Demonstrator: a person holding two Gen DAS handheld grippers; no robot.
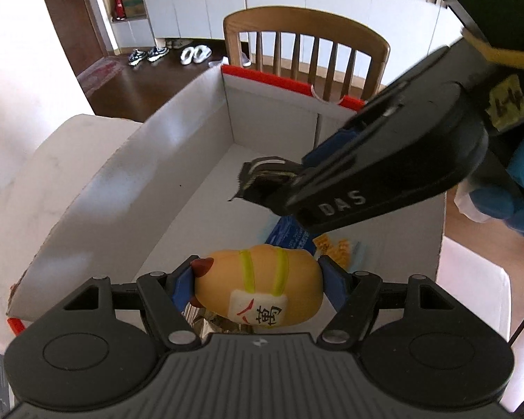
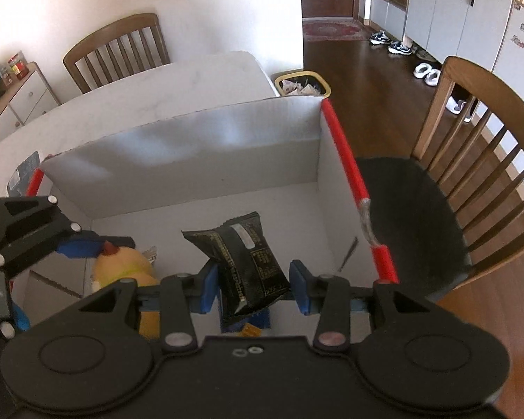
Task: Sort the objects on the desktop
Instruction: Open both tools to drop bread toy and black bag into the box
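Your left gripper [image 1: 258,281]: black ribbed housing, two round black discs, silver screws at the linkage joints, blue pads on the fingers [image 1: 182,284]. Your right gripper [image 2: 254,288]: the same black body, silver screws, blue pads; from the left wrist view, white letters "DAS" and a yellow handwritten tag.

Each view is taken from just behind a pair of tongs, angled down into the open white box [image 1: 178,160] [image 2: 199,146] at close range. The box interior, the yellow toy [image 1: 262,289] [image 2: 125,265] and the black packet [image 1: 262,178] [image 2: 248,258] are shared by both.
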